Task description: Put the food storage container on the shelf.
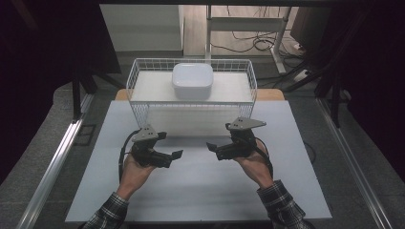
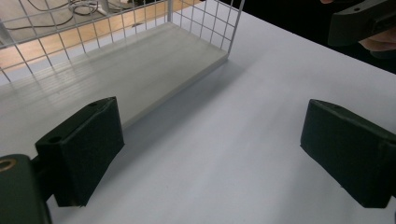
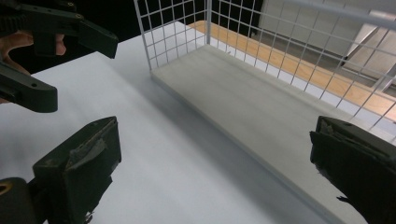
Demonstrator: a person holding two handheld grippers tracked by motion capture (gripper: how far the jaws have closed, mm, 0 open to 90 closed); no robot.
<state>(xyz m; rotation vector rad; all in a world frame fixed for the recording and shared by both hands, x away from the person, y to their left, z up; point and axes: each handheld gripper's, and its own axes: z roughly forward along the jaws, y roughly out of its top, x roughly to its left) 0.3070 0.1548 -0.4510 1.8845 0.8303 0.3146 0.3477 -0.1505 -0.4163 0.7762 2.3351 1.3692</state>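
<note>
A white square bowl sits upside down inside the wire basket.

A white wire basket stood at the far middle of the white-topped bench, and a white rounded-square lidded box sat inside it, near its centre. In front of the basket, over the bench's middle, the left tool was held to the left and the right tool to the right, apart, their tips facing each other.

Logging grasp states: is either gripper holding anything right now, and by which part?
Nothing is held. The left gripper and right gripper both hover open above the table, jaws empty.
</note>
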